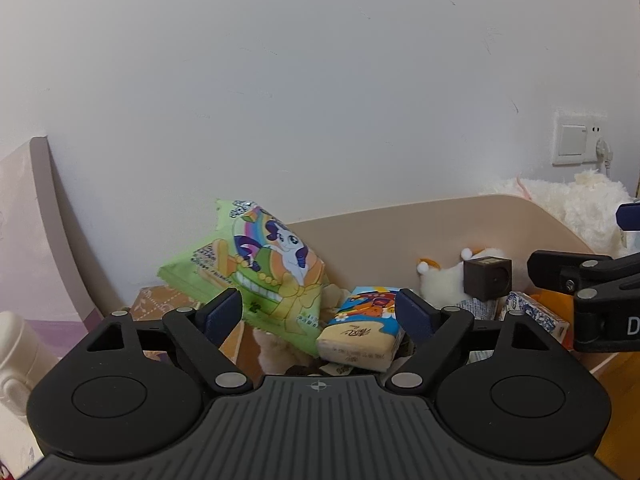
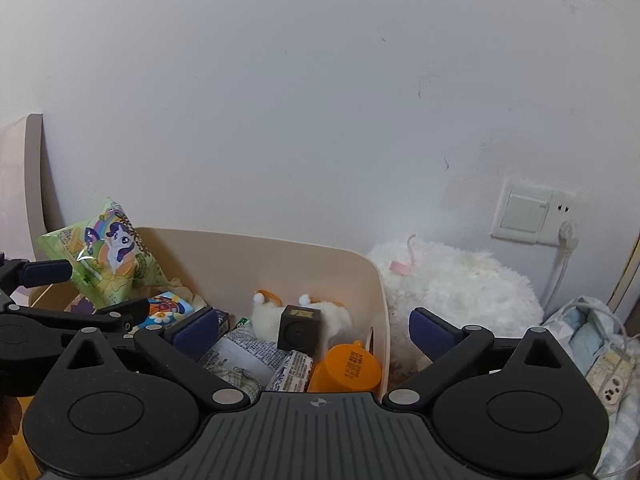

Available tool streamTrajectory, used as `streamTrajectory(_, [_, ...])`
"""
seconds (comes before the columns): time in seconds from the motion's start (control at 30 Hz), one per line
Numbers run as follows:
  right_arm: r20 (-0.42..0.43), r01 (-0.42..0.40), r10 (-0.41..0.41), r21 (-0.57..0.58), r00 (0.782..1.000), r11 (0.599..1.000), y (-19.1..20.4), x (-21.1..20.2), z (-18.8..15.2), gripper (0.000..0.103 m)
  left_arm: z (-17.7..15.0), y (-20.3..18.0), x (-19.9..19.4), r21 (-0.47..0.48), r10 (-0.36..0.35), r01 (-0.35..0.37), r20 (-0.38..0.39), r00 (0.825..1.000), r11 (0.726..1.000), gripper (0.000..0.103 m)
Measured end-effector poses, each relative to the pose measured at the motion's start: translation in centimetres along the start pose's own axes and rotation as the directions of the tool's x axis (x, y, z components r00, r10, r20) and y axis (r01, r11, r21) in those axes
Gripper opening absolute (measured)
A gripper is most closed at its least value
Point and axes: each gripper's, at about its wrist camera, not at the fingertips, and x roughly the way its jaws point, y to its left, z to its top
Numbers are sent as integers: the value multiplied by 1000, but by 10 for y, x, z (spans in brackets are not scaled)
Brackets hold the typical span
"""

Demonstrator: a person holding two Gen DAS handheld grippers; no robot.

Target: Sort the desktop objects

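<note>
Left wrist: glossy green snack bag (image 1: 264,268), smooth beige bin (image 1: 440,220).

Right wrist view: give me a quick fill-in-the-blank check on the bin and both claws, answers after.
1. The dark brown cube sits in front of a ____ plush toy inside the beige bin.
2. The right claw has its jaws ____, with nothing gripped between them.
3. The snack bag with the cartoon pony is mainly ____ in colour.
4. The upturned cup in the bin's right corner is ____.

Answers: white; open; green; orange
</note>
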Motion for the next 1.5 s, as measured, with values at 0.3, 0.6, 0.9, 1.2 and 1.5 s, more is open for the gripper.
streamTrajectory(0.3, [17, -8, 8, 17, 1000, 1000, 9, -32, 0, 103, -5, 7, -26, -27, 13, -12, 12, 1000, 1000, 85])
streamTrajectory(0.6, [29, -7, 6, 36, 1000, 999, 7, -57, -11, 103, -13, 18, -67, -68, 12, -10, 28, 1000, 998, 85])
streamTrajectory(0.9, [63, -37, 36, 10, 997, 999, 13, -107, -35, 103, -41, 26, -123, -65, -40, 44, 57, 998, 997, 85])
streamTrajectory(1.2, [64, -79, 77, 37, 995, 996, 15, -160, -70, 103, -71, 26, -186, -46, -53, 57, 71, 996, 997, 85])
streamTrajectory(1.5, [70, -102, 100, 24, 993, 995, 19, -221, -108, 103, -106, 29, -243, -34, -71, 74, 70, 995, 997, 85])
